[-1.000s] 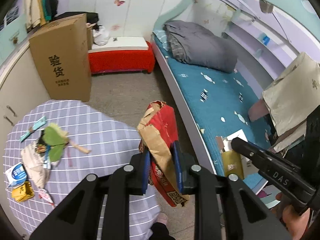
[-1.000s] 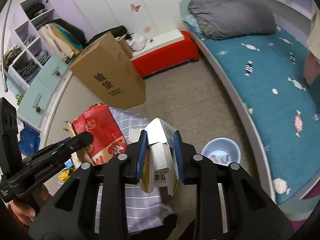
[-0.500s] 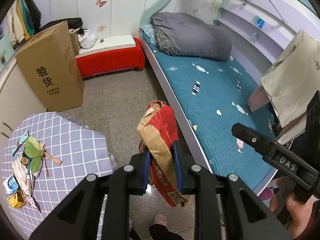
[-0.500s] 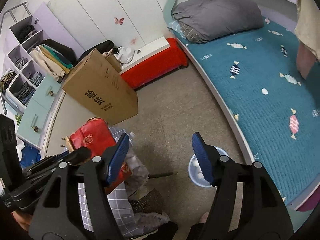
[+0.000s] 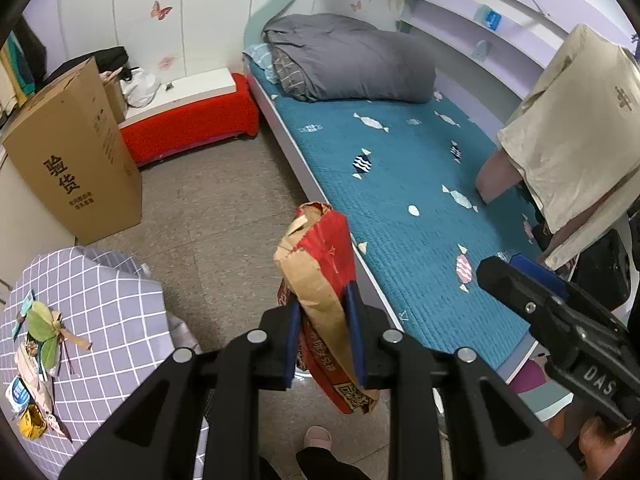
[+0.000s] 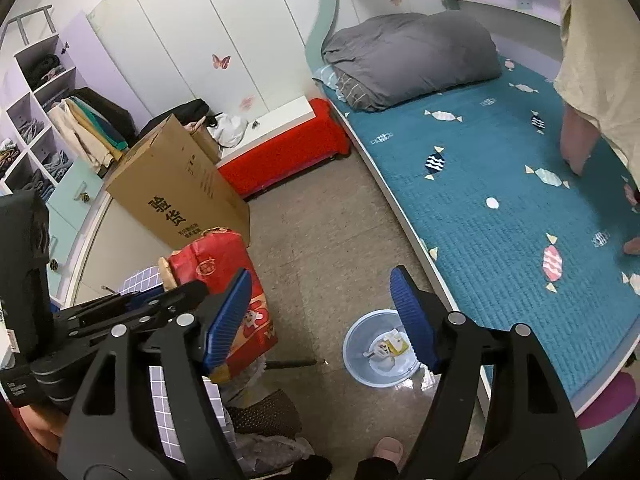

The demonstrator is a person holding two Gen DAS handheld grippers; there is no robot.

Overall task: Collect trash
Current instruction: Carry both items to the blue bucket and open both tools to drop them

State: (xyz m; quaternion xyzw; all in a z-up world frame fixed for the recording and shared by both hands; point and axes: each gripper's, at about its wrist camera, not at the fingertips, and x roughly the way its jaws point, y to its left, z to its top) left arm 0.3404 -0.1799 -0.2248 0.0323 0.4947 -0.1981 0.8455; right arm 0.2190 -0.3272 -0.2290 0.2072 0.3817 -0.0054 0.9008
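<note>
The left claw (image 5: 325, 334) is clamped on a creased red and brown paper bag (image 5: 320, 280), held upright above the speckled floor beside the quilted teal bed (image 5: 420, 184). The right claw (image 6: 322, 314) stands apart, its ribbed blue pads opening with nothing between them, above a round pale-blue plastic bin (image 6: 380, 350) holding what look like crumpled scraps. More litter lies on the checked-cloth bench (image 5: 100, 320).
</note>
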